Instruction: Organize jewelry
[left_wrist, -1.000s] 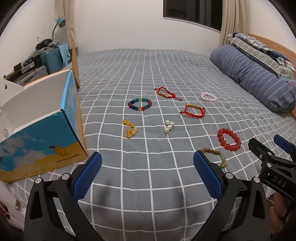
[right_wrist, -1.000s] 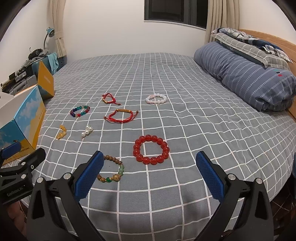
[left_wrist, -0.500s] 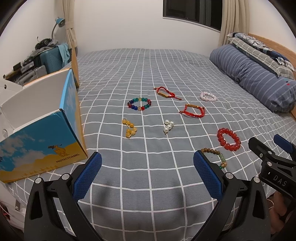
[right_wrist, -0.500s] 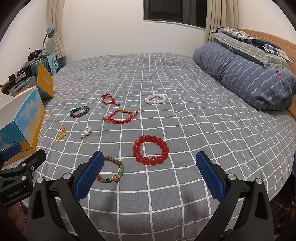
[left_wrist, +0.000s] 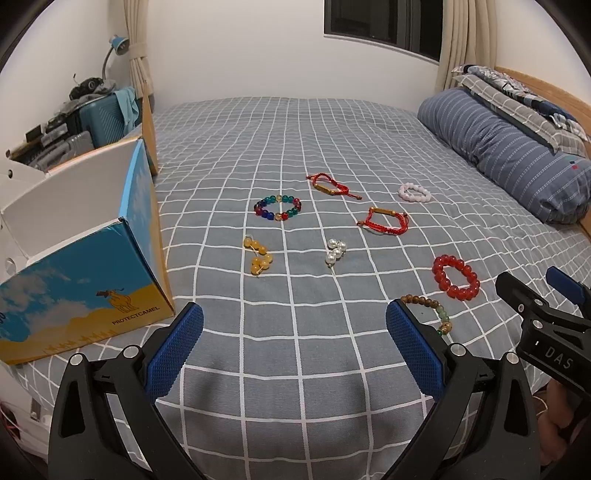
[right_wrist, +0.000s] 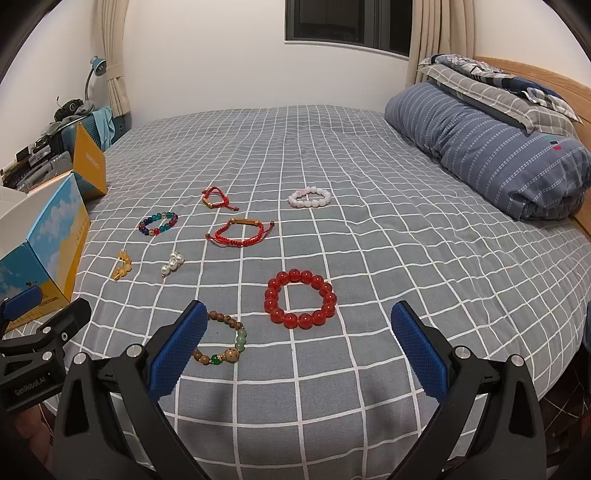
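Over the checked bedspread (left_wrist: 295, 369), both grippers hover with jaws wide apart, the red bead bracelet (right_wrist: 300, 299) untouched.

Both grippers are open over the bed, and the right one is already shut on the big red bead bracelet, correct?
Not quite. The right gripper is open and holds nothing; the right wrist view shows the red bead bracelet lying on the bed ahead of it. The left gripper is open too.
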